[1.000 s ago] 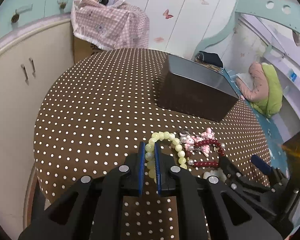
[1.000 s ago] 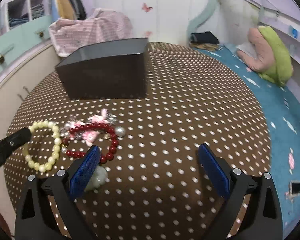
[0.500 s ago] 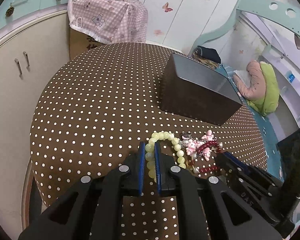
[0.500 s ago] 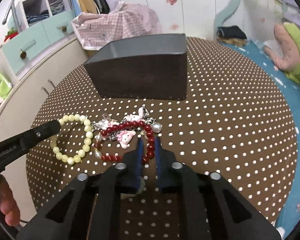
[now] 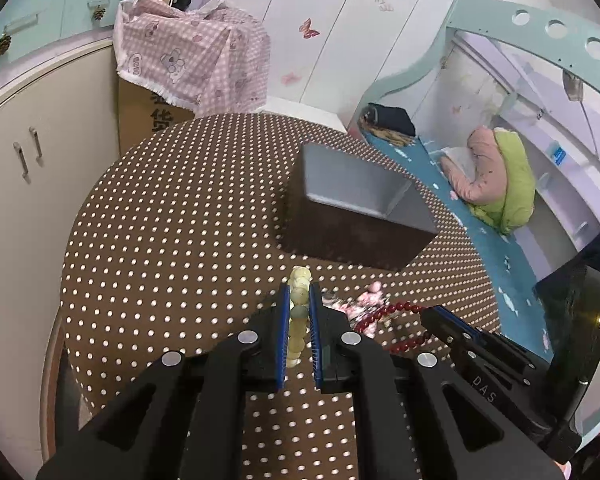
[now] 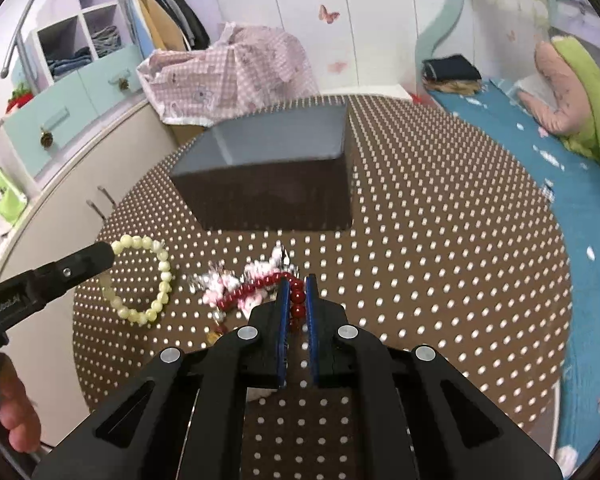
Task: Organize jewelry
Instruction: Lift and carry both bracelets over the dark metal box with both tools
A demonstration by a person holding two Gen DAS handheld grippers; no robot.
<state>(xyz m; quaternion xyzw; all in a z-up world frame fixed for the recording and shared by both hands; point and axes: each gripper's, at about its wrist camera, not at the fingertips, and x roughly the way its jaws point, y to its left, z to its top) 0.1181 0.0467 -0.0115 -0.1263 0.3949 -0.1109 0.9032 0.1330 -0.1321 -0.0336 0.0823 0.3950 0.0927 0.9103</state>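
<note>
Desk (image 6: 440, 220): round, brown cloth with white dots. It carries the open dark box (image 6: 276, 168), which sits at 12 o'clock from both grippers and looks empty as far as its inside shows.

Left gripper (image 5: 299, 322): jaws clenched on the pale yellow-green bead bracelet (image 5: 298, 308). In the right wrist view the same bracelet (image 6: 152, 276) hangs as a loop from the jaw tips at 9 o'clock, apparently clear of the cloth.

Right gripper (image 6: 296, 304): jaws clenched on the red bead bracelet (image 6: 260, 286), whose pink-and-white charms (image 6: 228, 280) trail toward 10 o'clock, close to the cloth; contact cannot be told.

Step in hand (judgement): pick-up is done on both sides; both pieces are gripped but not yet carried to the box.

Next move (judgement): carry each bracelet forward to 12 o'clock, over the box rim, high enough that the hanging loop and charms clear the near wall, then let go inside. The charms may snag on the rim.

Writing: "DAS" on the right gripper body in the left wrist view (image 5: 482, 390); pale lettering on the left gripper arm, partly legible, begins "Gen" (image 6: 2, 308). Dark characters on the cardboard carton (image 5: 156, 114) under the pink checked cloth, not readable.
</note>
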